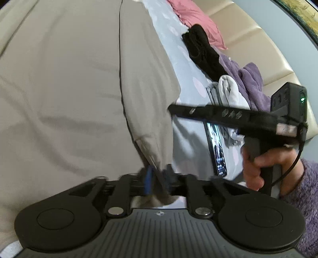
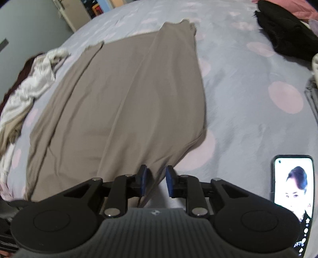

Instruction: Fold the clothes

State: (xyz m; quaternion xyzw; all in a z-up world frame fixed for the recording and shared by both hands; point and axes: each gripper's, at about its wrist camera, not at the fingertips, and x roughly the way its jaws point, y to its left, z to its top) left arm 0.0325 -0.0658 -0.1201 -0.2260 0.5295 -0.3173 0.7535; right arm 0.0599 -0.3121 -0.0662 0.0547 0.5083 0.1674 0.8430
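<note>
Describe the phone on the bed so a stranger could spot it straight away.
Start from the bed with the pale blue sheet dotted with pink circles. Look right of the big taupe garment spread across it, close to the right gripper. There lies the phone, flat and face up; unlike the soft clothes around it, it is a hard dark slab with a lit screen.

- Your taupe garment (image 2: 119, 99) lies on a pale blue sheet (image 2: 238, 89) dotted with soft pink circles.
- Your black grippers carry blue pads (image 2: 170, 182).
- A pink pillow (image 1: 196, 17), black clothing (image 1: 202, 53), a purple fleece (image 1: 250, 83) and a cream garment (image 2: 29, 85) sit around it.
- Your sleeve (image 1: 304, 198) is mottled purple.
</note>
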